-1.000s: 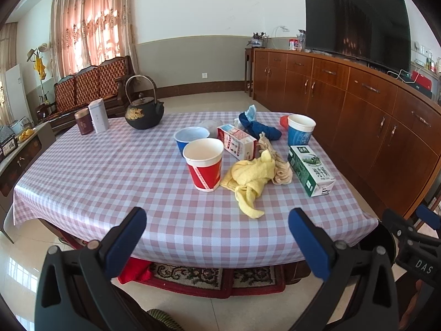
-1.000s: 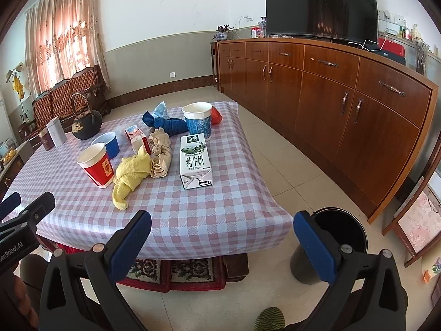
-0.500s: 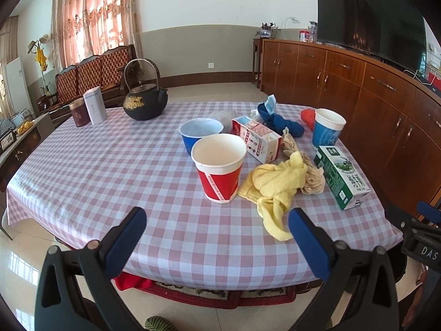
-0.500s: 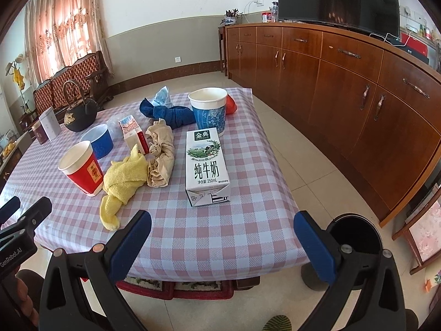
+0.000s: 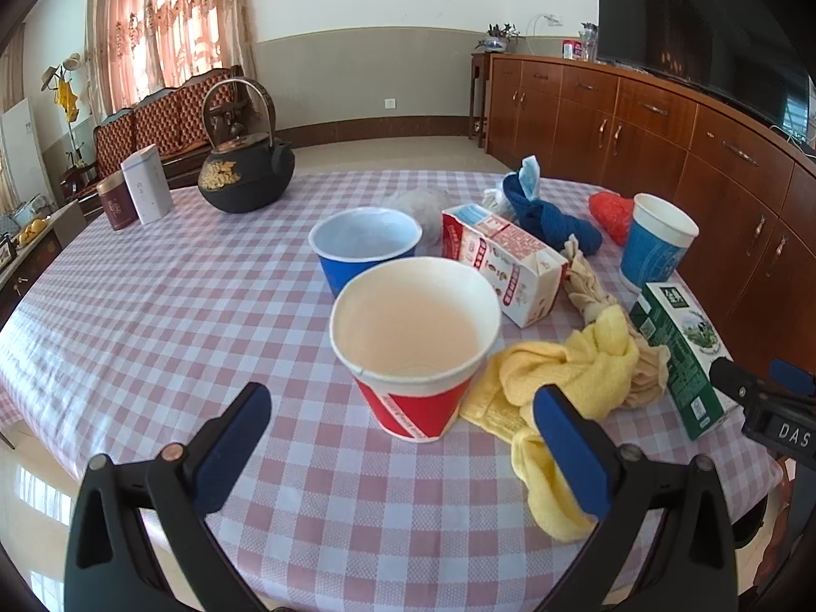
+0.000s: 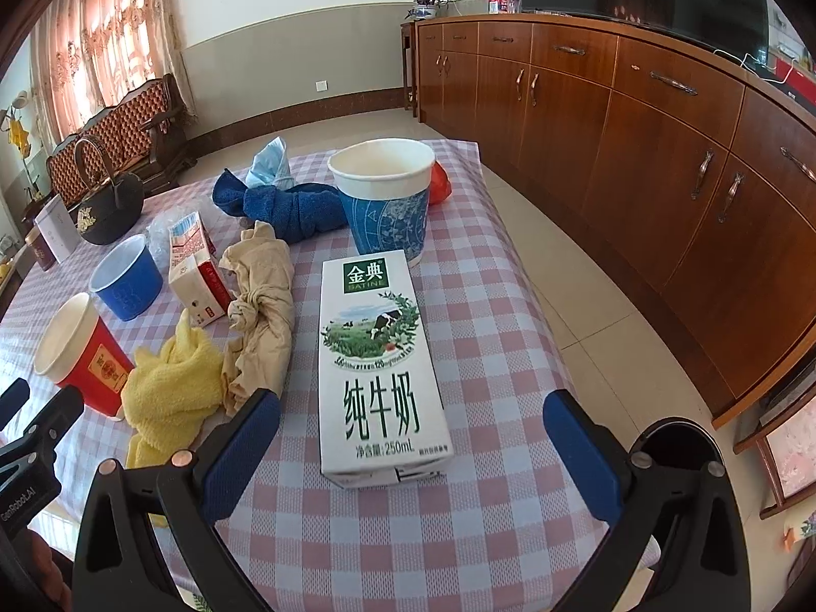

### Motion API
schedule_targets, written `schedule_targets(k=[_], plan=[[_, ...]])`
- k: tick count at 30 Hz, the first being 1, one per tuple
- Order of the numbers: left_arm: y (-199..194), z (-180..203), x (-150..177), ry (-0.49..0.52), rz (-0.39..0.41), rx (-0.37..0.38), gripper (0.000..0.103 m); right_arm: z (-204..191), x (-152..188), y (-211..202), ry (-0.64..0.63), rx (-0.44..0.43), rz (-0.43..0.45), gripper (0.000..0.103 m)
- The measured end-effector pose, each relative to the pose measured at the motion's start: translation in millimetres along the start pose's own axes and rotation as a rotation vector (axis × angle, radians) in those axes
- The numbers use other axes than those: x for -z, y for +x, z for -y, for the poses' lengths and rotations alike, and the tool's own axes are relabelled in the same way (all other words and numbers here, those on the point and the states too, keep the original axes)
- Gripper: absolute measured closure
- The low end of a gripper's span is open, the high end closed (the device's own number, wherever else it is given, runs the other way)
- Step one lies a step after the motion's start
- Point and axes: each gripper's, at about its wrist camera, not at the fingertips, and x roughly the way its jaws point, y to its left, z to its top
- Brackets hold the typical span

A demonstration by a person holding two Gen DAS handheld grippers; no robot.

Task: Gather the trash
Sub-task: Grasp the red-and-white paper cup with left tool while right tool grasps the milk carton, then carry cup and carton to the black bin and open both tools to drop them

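Left wrist view: your left gripper (image 5: 403, 438) hangs wide open, empty, over the table's near edge, facing the red paper cup (image 5: 415, 344), upright and empty. Three cups counted, two cartons.

Right wrist view: your right gripper (image 6: 410, 446) gapes, holding nothing, astride the milk carton (image 6: 380, 367) lying flat near the table's right edge (image 6: 515, 275). Bin (image 6: 673, 441) on the floor beyond.
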Motion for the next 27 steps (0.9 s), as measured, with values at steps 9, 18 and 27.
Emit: schedule_targets(k=[9,18,27], plan=[[29.0,1.7,-7.4,0.006,-0.014,0.022,0.013,-7.2,-10.8,36.0,-0.012,-0.002,-0.036,0.0],[38.3,6.7,-6.4,0.028,-0.038,0.058,0.043,-9.9,-8.9,50.2,-0.023,-0.042,-0.049,0.023],[25.4,6.0,-9.3,0.029,-0.011,0.093,0.047,-2.7,-0.5,46.1,-0.002,-0.112,-0.037,0.045]])
